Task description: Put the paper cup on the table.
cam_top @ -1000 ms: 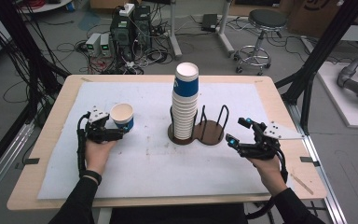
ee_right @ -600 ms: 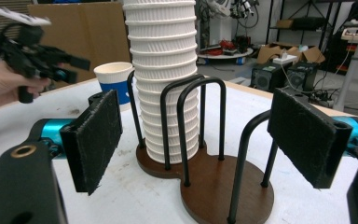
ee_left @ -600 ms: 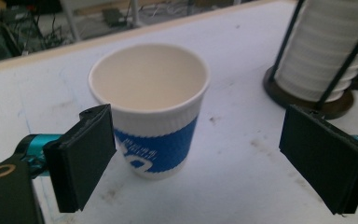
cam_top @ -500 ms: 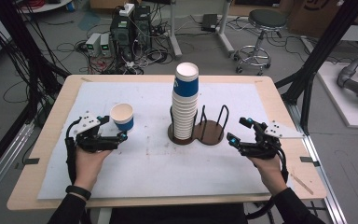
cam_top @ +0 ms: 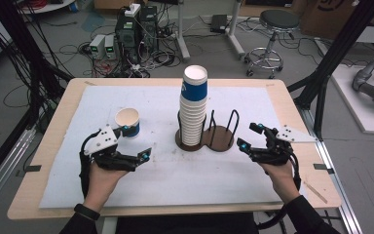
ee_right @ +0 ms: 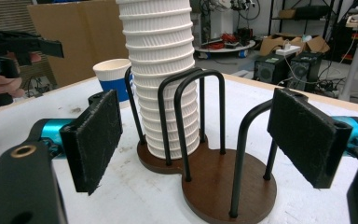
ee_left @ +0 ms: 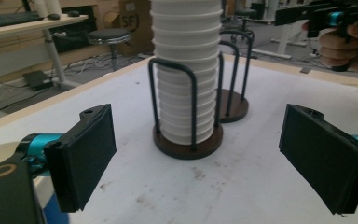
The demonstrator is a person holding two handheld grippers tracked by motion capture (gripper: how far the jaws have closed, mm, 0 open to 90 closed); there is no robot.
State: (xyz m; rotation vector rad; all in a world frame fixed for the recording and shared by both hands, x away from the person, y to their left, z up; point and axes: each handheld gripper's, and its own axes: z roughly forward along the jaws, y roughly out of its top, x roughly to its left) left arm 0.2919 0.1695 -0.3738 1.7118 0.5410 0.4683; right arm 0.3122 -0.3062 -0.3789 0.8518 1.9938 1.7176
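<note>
Both tools are wide open and hold nothing: the left tool sits near the surface's left edge, just beside the single cup, and the right tool near its right edge faces the stack in the holder at the middle. The stack stands far above the holder's hoops and seems, though the angle is poor, to lean a little. A sideways bump or a tight pull from either tool could topple it, and the left tool's body could knock the cup over.
</note>
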